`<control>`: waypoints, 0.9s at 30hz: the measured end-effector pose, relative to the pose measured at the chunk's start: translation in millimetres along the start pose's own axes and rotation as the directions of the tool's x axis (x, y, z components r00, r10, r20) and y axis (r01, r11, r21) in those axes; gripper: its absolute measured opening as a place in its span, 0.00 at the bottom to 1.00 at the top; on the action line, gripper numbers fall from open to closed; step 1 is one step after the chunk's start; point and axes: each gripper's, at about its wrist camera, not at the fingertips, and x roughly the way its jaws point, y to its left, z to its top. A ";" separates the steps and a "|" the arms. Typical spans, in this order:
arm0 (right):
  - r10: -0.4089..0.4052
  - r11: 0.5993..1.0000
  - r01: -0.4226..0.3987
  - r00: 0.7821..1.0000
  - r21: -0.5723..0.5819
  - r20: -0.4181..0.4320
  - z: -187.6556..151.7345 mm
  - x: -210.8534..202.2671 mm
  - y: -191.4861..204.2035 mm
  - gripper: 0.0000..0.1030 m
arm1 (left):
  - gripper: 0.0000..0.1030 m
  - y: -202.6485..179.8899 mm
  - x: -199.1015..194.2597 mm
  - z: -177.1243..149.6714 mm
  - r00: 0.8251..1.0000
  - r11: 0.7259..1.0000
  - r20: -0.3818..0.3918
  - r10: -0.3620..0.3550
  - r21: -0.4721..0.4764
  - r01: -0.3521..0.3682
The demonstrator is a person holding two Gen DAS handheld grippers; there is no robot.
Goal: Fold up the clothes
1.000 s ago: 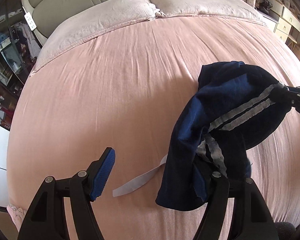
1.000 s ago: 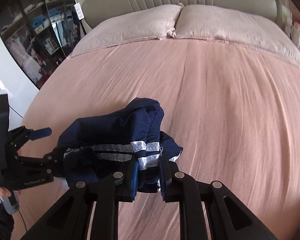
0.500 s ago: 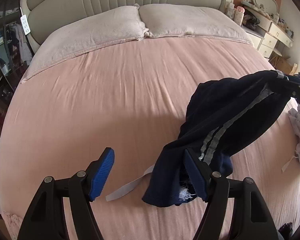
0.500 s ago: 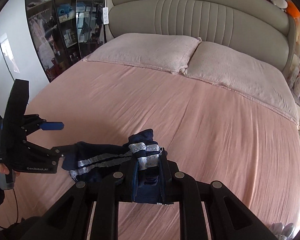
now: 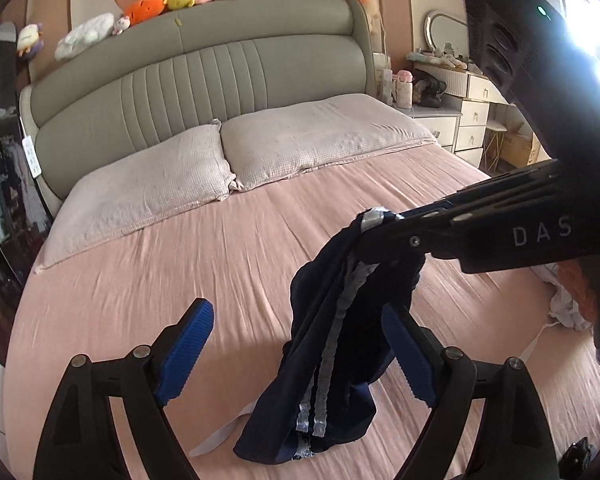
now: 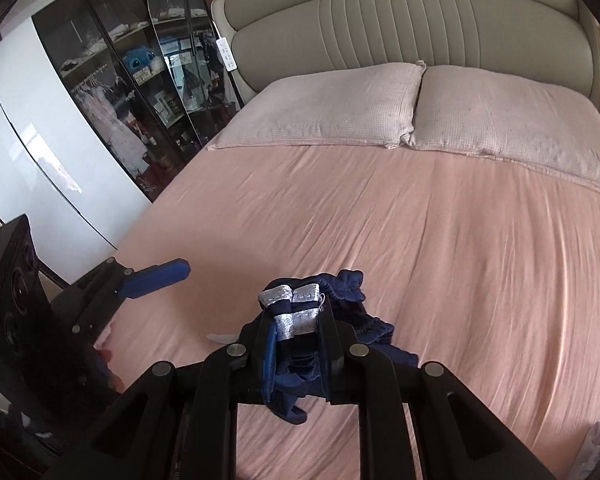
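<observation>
Left gripper point(image 5: 296, 356): our jaws have just been opening and now stand released, the cloth hanging loose between them.
Shorts point(image 5: 332, 344): navy, silver-striped, dangling over the pink bed point(image 5: 180, 280) so they can hang straight (our guess).
Right gripper point(image 6: 294, 330): clenched on the shorts' striped edge.
Containers: we see none.

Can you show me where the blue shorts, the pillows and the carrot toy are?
blue shorts point(image 5: 332, 344): left wrist view, on the hanging dark cloth.
pillows point(image 5: 148, 188): left wrist view, middle of the left pillow.
carrot toy point(image 5: 145, 8): left wrist view, its orange body.
</observation>
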 end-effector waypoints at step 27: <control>0.270 0.945 -0.251 0.960 0.209 -0.069 -7.0 13.2 -17.8 0.15 | 0.84 -58.1 34.3 -7.7 0.958 0.934 0.097 0.271 0.215 -0.286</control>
